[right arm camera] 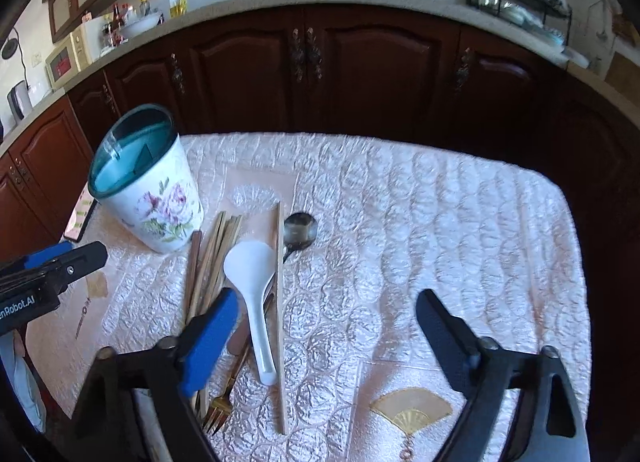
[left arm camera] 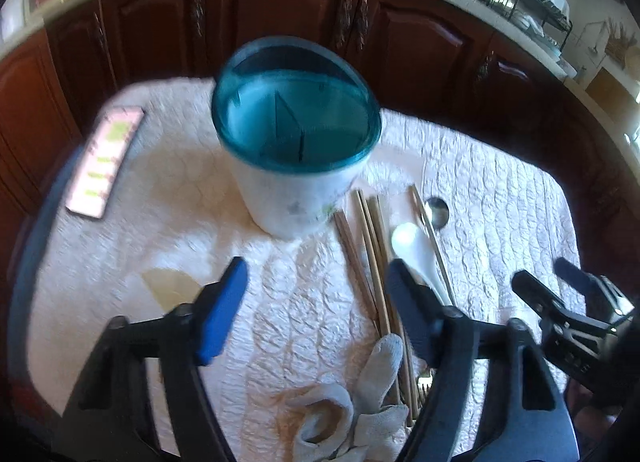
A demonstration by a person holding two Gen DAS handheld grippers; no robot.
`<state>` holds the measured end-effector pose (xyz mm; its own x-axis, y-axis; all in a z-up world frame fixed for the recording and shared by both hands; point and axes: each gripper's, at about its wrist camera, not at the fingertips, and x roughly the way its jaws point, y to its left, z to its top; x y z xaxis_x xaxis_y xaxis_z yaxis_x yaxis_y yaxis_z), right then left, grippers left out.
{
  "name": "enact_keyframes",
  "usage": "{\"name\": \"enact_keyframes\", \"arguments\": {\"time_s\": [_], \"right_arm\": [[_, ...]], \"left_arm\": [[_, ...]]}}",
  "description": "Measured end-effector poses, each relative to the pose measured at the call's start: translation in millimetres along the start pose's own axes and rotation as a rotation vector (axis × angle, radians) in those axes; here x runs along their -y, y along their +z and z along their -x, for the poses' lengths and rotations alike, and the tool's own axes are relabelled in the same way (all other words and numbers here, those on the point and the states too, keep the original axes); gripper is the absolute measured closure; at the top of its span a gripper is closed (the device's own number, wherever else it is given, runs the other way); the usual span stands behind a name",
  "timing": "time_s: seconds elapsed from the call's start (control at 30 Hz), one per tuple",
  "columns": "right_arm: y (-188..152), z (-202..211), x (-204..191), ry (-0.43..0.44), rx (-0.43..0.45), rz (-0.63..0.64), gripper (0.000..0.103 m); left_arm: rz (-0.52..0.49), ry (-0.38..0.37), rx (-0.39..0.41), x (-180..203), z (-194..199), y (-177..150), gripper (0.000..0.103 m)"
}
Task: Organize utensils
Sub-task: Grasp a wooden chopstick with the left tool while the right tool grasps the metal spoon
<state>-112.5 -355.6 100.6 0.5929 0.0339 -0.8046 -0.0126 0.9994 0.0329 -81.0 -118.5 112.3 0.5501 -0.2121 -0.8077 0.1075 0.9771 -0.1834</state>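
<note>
Left claw (left arm camera: 316, 310): I see its two blue-padded fingers spread wide apart, grasping nothing, hovering above the surface in front of the holder.
Right claw (right arm camera: 328, 338): released too, fingers far apart with nothing between them; its left finger sits over the lower ends of the utensil pile.
Surface (right arm camera: 440, 242): one table covered in a white quilted cloth.
Utensil holder (right arm camera: 146, 182): one, white with purple flowers and a teal rim, standing upright at the back left; teal dividers show inside, and I see no utensils in it.
Chopsticks (right arm camera: 212, 258): a loose bundle of wooden sticks lying flat just right of the holder; I cannot count them exactly. One more stick (right arm camera: 280, 302) lies apart, right of the white spoon.
White spoon (right arm camera: 252, 282): one plastic spoon, lying on the pile, bowl toward the holder.
Metal spoon (right arm camera: 300, 232): one, bowl just right of the single stick.
Fork (right arm camera: 218, 412): one gold fork, tines nearest me.
Phone (left arm camera: 106, 158): one, lying flat left of the holder.
Glove (left arm camera: 352, 410): one grey glove, crumpled at the near edge, in the left view.
</note>
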Motion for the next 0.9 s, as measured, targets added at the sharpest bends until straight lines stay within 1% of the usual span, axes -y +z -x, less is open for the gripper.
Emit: {"name": "enact_keyframes", "arguments": {"time_s": [0.07,0.1,0.13,0.2,0.27,0.3,0.37,0.53,0.63,0.7,0.8,0.87,0.9], "right_arm": [[1.7,-13.6,1.7,0.037,-0.032,-0.004,0.037],[3.1,-21.6,2.5,0.060,-0.049,-0.007,0.045],[4.8,-29.8,3.5,0.079,-0.066,-0.013,0.051],[8.9,-47.2,6.2,0.120,-0.099,-0.034,0.055],[12.5,-62.9,8.9,0.164,-0.124,-0.059,0.061],[15.2,-71.7,10.3,0.182,-0.137,-0.073,0.064],[19.0,-81.7,11.8,0.202,-0.140,-0.091,0.065],[29.1,-105.9,16.8,0.235,-0.157,-0.127,0.065],[37.3,-120.0,22.8,0.256,-0.162,-0.160,0.065],[44.8,-130.7,27.4,0.268,-0.180,-0.177,0.065],[51.4,-145.9,26.8,0.308,-0.183,-0.185,0.065],[56.4,-150.5,27.1,0.327,-0.163,-0.189,0.066],[58.5,-152.7,28.3,0.354,-0.157,-0.199,0.076]], "left_arm": [[0.006,-0.020,-0.034,-1.2,-12.8,-1.5,0.053],[0.009,-0.034,-0.047,-1.0,-18.3,-2.4,0.056],[0.011,-0.043,-0.056,-0.8,-24.6,-3.1,0.060],[0.011,-0.049,-0.070,2.1,-36.3,-3.7,0.065],[0.017,-0.054,-0.085,3.4,-46.7,-1.4,0.072],[0.024,-0.060,-0.088,5.5,-52.7,-1.0,0.072],[0.039,-0.056,-0.095,7.7,-62.2,0.7,0.073],[0.083,-0.081,-0.109,11.8,-85.0,5.4,0.073],[0.099,-0.067,-0.130,14.3,-97.1,6.6,0.074],[0.112,-0.060,-0.135,14.0,-102.3,7.0,0.079],[0.111,-0.067,-0.135,14.0,-104.8,7.1,0.081],[0.109,-0.089,-0.136,15.6,-108.2,6.1,0.091],[0.111,-0.109,-0.139,15.1,-108.7,5.2,0.093]]}}
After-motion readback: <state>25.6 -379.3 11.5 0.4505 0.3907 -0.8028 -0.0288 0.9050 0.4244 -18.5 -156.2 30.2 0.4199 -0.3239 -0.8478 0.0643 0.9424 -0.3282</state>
